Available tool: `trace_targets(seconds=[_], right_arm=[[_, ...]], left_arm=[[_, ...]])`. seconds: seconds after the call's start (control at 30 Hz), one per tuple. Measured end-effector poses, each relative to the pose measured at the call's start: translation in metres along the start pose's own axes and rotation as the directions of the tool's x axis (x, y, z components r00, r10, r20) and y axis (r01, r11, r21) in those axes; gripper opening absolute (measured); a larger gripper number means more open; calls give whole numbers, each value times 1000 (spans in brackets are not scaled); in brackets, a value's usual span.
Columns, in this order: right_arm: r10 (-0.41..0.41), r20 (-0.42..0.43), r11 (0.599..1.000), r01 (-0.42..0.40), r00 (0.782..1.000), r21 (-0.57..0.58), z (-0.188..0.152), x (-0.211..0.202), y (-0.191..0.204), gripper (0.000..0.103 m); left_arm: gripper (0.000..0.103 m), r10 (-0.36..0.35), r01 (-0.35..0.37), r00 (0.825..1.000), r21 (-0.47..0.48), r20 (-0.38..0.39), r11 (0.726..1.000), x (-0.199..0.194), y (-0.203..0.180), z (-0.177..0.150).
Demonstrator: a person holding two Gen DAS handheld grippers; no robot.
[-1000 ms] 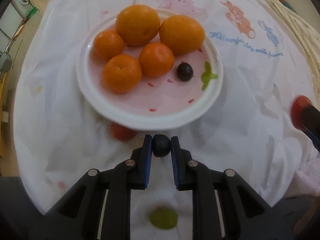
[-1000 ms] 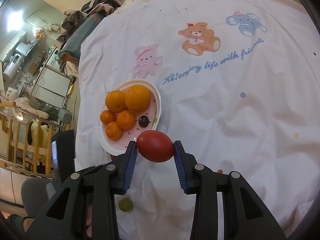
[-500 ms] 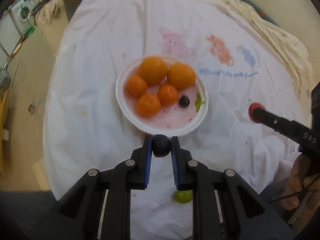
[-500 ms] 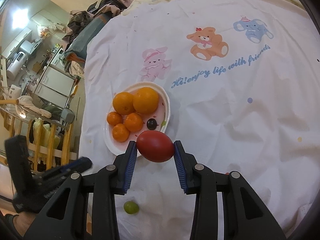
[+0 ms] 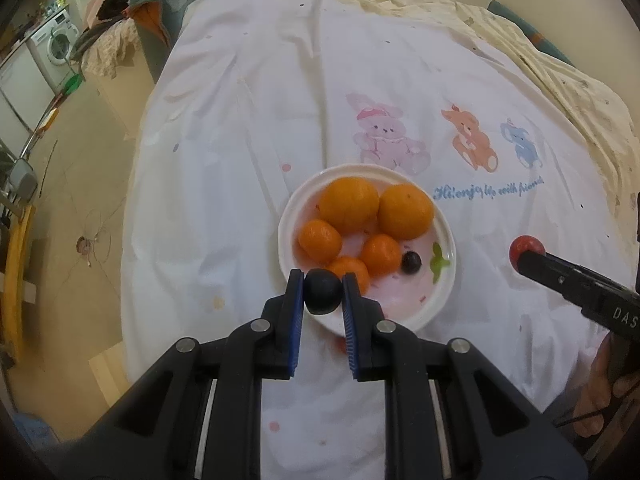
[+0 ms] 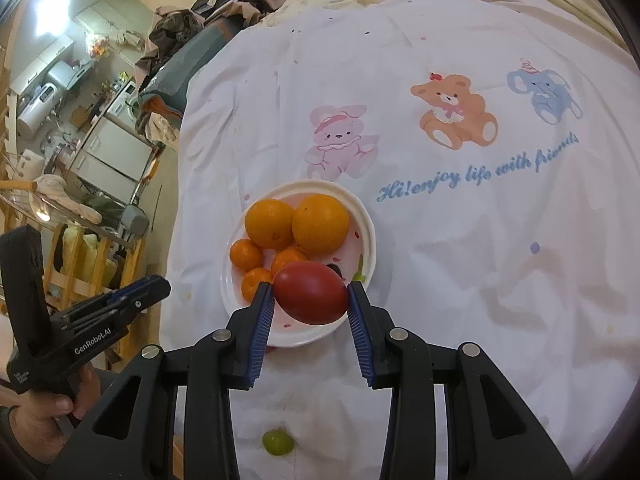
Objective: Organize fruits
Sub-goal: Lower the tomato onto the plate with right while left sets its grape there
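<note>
Right now both tongs are loaded. L gripper (image 5: 322, 295) is clenched on a small dark grape (image 5: 322, 291), pinched between its blue pads at the very tips, held above the near-left rim of the plate (image 5: 445, 280). R gripper (image 6: 311, 297) is grasping a red tomato (image 6: 311, 293) w/ the pads pressing its two ends; it hangs over the near half of the plate in the R wrist view, hiding part of what's behind it.

Plate is white w/ a pink inside & a green leaf print (image 5: 439, 261) near its right side. It sits on a white sheet (image 5: 248, 168) w/ cartoon animals and blue script, approx mid-sheet, just near of the pink bunny print (image 5: 384, 136). On it: two big oranges (image 5: 349, 204) side by side at the far side, three smaller mandarins (image 5: 320, 240) nearer and to the left, all bunched & touching. One more dark grape (image 5: 411, 262) lies on the plate just right of the mandarins, beside the leaf print.

Off the plate, a green grape (image 6: 277, 442) lies on the sheet well near of it, between the R gripper's arms in that view. A bit of something red shows on the sheet at the plate's near edge, btwn the L pads; can't tell what it is.

Each wrist cam catches the other gripper at the side, w/ a hand (image 6: 60, 408) round its handle. Far left: cluttered room, washing machine (image 5: 56, 42), wooden rails.
</note>
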State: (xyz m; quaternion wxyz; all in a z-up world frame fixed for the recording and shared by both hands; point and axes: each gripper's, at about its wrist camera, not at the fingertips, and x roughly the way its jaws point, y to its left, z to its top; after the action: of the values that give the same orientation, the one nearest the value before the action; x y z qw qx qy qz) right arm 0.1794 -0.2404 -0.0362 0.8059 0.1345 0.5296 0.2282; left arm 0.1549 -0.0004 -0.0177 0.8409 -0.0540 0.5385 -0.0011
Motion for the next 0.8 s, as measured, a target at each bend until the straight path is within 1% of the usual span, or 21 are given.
trace_targets(seconds=[0.2, 0.33, 0.57, 0.67, 0.8], right_arm=[[-12, -24, 1000, 12, 1000, -7, 15, 21, -1, 39], [-44, -78, 999, 43, 996, -14, 20, 46, -3, 39], [-59, -145, 998, 58, 988, -13, 13, 78, -12, 39], [-60, -161, 998, 60, 985, -6, 9, 83, -17, 39], [-47, -172, 999, 49, 984, 9, 5, 87, -20, 40]], left_arm=[[15, 12, -12, 1000, 30, 3, 999, 13, -9, 18], [15, 6, -6, 1000, 43, 7, 999, 23, -13, 25], [15, -17, 18, 1000, 33, -6, 999, 43, -9, 26], [16, -32, 33, 999, 11, -26, 999, 53, -6, 25], [16, -52, 53, 998, 21, -34, 998, 60, -12, 25]])
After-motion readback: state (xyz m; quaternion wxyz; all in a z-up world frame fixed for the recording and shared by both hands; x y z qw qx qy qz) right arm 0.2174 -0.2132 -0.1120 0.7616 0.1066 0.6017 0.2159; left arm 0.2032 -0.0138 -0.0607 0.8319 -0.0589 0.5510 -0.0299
